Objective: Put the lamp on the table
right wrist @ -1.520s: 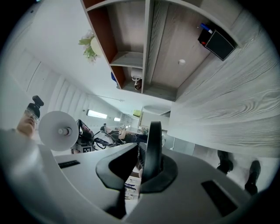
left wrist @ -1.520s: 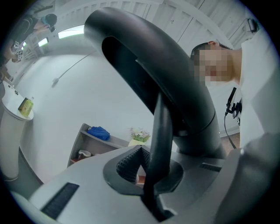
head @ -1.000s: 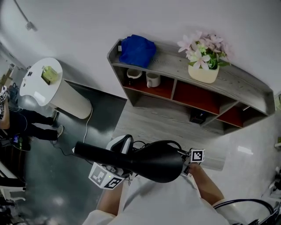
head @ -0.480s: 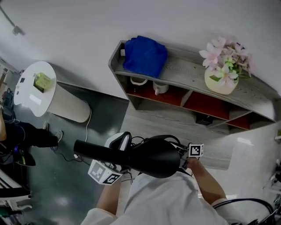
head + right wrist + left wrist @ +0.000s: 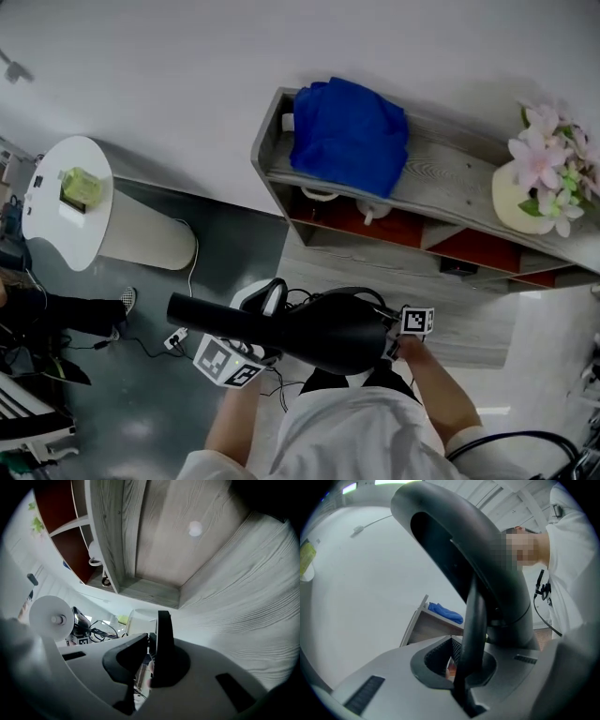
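Two holds, one load, Author: where is the lamp (image 5: 323, 336)?

Author: Left to right: round white table (image 5: 66, 234), well apart from the lamp. Left gripper (image 5: 464, 679), jaws clamped on a thin black bar of the lamp. The lamp itself, carried in the air before the person's chest, long arm reaching left. Right gripper (image 5: 153, 667), jaws closed on a slim black edge, seemingly the lamp's. Shelf unit (image 5: 450, 173) beyond.

Reader: How will it handle?

Author: Probably rigid, smooth and somewhat slippery. The bulbous head looks the heavier end, so the long arm would lever against a single hold. Two spaced holds on thin, stiff parts suit it. The head is judged fragile, so set it down gently.
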A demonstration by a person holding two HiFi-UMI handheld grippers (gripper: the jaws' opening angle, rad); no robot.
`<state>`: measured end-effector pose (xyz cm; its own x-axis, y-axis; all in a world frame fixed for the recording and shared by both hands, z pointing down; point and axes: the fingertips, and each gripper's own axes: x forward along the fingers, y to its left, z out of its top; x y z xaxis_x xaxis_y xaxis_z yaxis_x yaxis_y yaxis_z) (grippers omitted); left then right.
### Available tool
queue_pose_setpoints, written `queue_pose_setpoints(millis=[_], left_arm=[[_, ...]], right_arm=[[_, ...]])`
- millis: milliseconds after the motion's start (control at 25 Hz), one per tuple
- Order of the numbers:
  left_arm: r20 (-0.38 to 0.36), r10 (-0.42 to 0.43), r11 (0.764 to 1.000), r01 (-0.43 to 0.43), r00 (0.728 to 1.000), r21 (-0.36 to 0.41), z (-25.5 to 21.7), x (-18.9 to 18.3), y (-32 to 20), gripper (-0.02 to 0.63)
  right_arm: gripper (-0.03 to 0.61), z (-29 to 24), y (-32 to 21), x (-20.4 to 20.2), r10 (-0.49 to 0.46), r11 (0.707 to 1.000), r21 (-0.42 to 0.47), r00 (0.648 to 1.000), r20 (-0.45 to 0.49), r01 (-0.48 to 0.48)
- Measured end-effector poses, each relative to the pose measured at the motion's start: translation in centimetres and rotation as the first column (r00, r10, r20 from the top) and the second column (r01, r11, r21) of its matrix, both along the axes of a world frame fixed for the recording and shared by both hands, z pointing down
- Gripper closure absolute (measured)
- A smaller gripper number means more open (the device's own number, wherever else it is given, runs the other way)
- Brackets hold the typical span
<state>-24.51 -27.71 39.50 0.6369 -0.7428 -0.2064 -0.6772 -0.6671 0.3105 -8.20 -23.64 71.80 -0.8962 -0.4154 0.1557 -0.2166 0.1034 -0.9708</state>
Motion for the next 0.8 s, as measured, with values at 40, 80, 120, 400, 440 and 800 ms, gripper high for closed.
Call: queue_pose_setpoints(millis=[40,80,120,400,440,800], left_arm=[[-0.001,0.007,1.0,-0.007,1.0,-0.004,0.7,-0.4,-0.6,0.606],[-0.002,0.015,1.0,-0.015,1.0,-0.007,1.3,-0.9,-1.3,0.606],[-0.004,0.022,1.0,-0.022,1.0,-0.01,1.9,-1.2,-1.9,0.606],[-0.009,0.058,0.998,-0.059,0.998,-0.024,5.2,-3.0,-5.1,0.606],[-0.008,0.063,0.998,-0.063,0.998,-0.025,5.6,-3.1,-5.5,0.606],[-0.007,0.074,0.996,-0.074,0.997,-0.047,8.4,-4.2,-8.4,0.606]], right_arm=[[0.558,0.9,-0.4,-0.3,0.005,1.0,-0.004,1.0,-0.017,-0.005],[0.558,1.7,-0.8,-0.6,0.01,1.0,-0.008,0.999,-0.032,-0.01],[0.558,2.4,-1.2,-0.9,0.015,1.0,-0.012,0.999,-0.038,-0.015],[0.558,5.2,-3.4,-2.9,0.056,0.998,-0.038,0.998,-0.023,-0.057],[0.558,5.7,-3.7,-3.0,0.058,0.998,-0.036,0.998,-0.032,-0.059],[0.558,8.6,-5.8,-4.3,0.07,0.996,-0.045,0.995,-0.067,-0.073]])
